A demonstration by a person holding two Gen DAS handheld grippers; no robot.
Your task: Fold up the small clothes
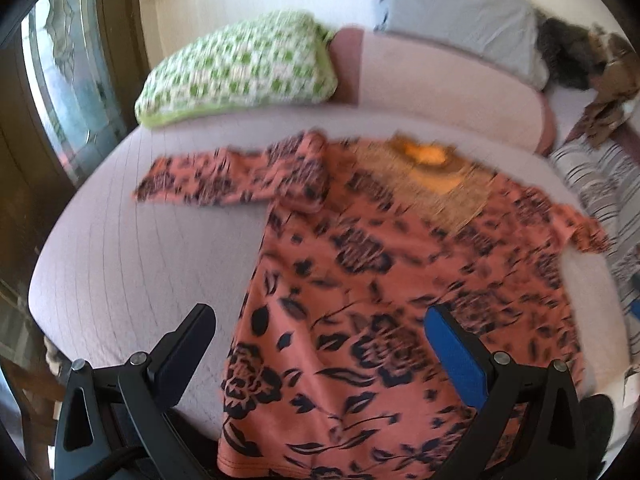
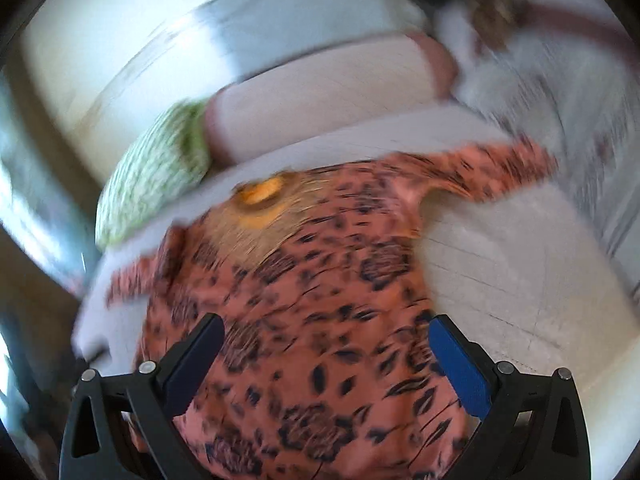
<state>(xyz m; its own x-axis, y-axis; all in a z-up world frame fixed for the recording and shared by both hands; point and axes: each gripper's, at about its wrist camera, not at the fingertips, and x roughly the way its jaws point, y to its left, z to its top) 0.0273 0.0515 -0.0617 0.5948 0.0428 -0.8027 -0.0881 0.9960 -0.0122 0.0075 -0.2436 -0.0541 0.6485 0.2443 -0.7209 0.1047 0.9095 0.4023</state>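
Spread flat on a pale pink quilted bed [image 1: 120,264]: a small salmon-orange dress [image 1: 360,300] with a dark floral print, hem toward the cameras, neck away. Around the neckline [image 1: 428,156] a golden-brown patterned yoke with a yellow-orange lining visible inside. One sleeve [image 1: 192,180] stretched out sideways on the quilt, toward the left in the left wrist view; the other sleeve [image 1: 580,228] shorter in view, reaching to the right edge of the cover, near a striped cloth [image 1: 600,196].

Above the lower part of the dress, the left gripper [image 1: 320,328], jaws spread wide, holding nothing; one black finger over the bare quilt just beside the dress edge, the blue-padded finger [image 1: 456,356] over the printed fabric. Cannot tell whether touching the cloth or only hovering.

In the right wrist view, much blurred, the same dress [image 2: 320,300] under the right gripper [image 2: 326,336], also wide open and empty, both fingers over the fabric. Neckline [image 2: 260,196] visible far ahead.

Behind the dress, a green-and-white checked pillow [image 1: 240,68] resting on the bed, next to it a long pink bolster [image 1: 440,80], and further back a grey pillow [image 1: 460,12]. At the far left, a window with a dark wooden frame [image 1: 68,80].
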